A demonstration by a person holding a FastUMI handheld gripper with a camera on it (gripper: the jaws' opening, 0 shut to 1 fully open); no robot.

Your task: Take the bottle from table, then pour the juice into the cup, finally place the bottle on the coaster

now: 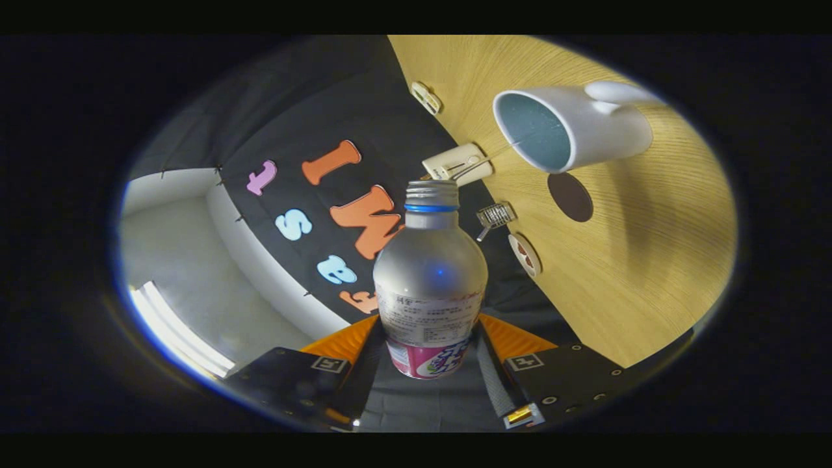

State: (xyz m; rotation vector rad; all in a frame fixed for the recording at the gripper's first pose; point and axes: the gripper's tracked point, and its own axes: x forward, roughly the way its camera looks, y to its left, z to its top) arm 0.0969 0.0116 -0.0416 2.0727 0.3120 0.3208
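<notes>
The frosted silver aluminium bottle (429,273) has a white label with tiny print I can't make out, plus a pink band with some lettering that's too small to read too. The tongs (429,348) are pinching the bottle's lower body, one finger pressed on each side, so they're only as wide as the bottle. The cap's off, threaded neck bare with a blue ring under it. The view is rolled sideways, and beyond the neck sits the white ceramic mug with a pale blue inside (572,130) on the light wooden counter (650,260), with a dark round coaster (570,196) just beside it.
</notes>
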